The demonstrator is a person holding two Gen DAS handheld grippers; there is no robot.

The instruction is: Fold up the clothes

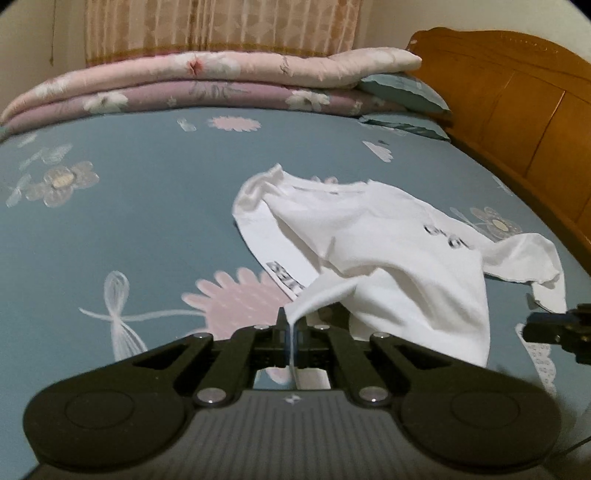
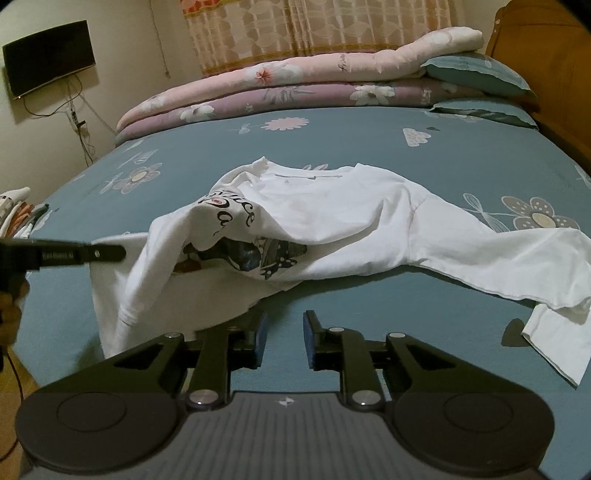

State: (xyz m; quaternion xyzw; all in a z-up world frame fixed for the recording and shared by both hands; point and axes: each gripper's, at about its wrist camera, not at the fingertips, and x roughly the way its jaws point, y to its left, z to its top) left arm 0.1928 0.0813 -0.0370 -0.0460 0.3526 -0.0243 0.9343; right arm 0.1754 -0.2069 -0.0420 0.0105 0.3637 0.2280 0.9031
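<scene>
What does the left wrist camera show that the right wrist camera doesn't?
Only the left wrist view shows the left claw shut on a fold of the white shirt.

Only the right wrist view shows the wall TV, a small clothes pile, and the right claw open with nothing in it.

Both show the shirt, blue floral bedsheet, folded quilts, pillows, curtain and headboard.
</scene>
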